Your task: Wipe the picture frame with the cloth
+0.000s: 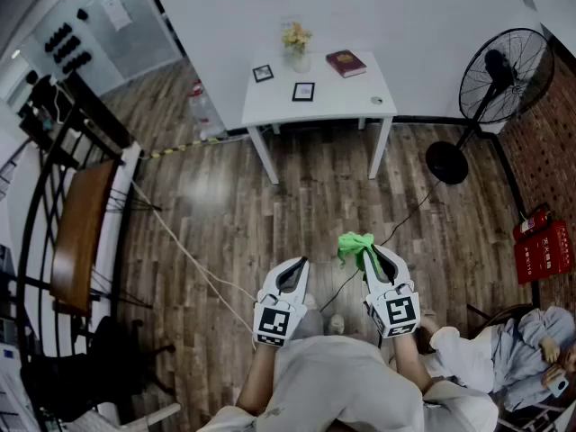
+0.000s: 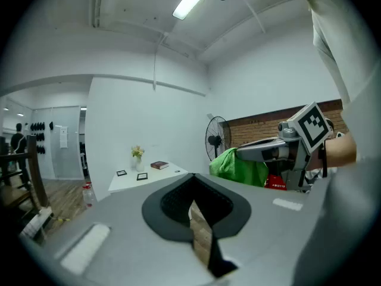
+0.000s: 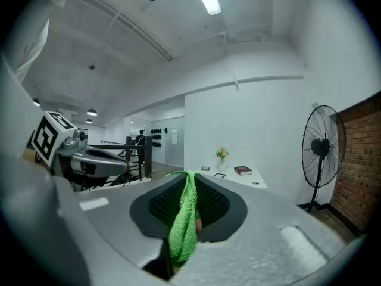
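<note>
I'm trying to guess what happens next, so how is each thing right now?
left hand-held gripper: shut, nothing in it
right hand-held gripper: shut on the green cloth
green cloth: bunched, pinched between the jaws
picture frames: two, on the white table, not touched
book: closed, lying flat
fan: standing upright

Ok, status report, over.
Left gripper shut, empty. Right gripper shut on cloth. Frames untouched on the table, far ahead. Cord across the floor between.
</note>
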The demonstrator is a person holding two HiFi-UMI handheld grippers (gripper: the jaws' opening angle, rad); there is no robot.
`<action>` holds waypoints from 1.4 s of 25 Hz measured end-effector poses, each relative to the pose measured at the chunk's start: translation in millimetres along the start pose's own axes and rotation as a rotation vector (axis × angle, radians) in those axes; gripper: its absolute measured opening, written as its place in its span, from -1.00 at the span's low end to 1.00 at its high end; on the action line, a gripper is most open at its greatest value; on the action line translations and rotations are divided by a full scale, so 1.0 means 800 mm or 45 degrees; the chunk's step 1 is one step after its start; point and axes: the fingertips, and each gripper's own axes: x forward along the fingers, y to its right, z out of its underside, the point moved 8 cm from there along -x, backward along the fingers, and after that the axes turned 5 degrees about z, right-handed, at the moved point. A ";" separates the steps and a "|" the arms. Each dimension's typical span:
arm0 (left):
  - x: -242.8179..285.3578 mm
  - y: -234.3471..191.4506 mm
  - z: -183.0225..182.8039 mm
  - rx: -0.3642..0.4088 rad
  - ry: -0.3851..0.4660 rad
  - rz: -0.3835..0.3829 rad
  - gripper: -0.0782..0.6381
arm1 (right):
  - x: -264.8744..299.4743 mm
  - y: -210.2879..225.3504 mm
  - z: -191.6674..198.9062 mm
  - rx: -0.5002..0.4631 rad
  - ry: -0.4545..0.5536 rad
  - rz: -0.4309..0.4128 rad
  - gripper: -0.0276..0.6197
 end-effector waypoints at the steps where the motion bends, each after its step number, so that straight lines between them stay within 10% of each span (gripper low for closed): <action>1: 0.001 0.001 -0.001 0.002 0.002 0.001 -0.73 | -0.001 0.001 0.000 0.007 0.005 0.000 -0.78; 17: 0.087 -0.051 0.001 0.013 0.009 -0.002 -0.73 | 0.084 0.046 0.003 -0.008 -0.014 -0.019 -0.78; 35: 0.216 -0.260 -0.016 -0.011 0.049 0.035 -0.73 | 0.311 0.063 -0.029 -0.062 -0.065 0.022 -0.78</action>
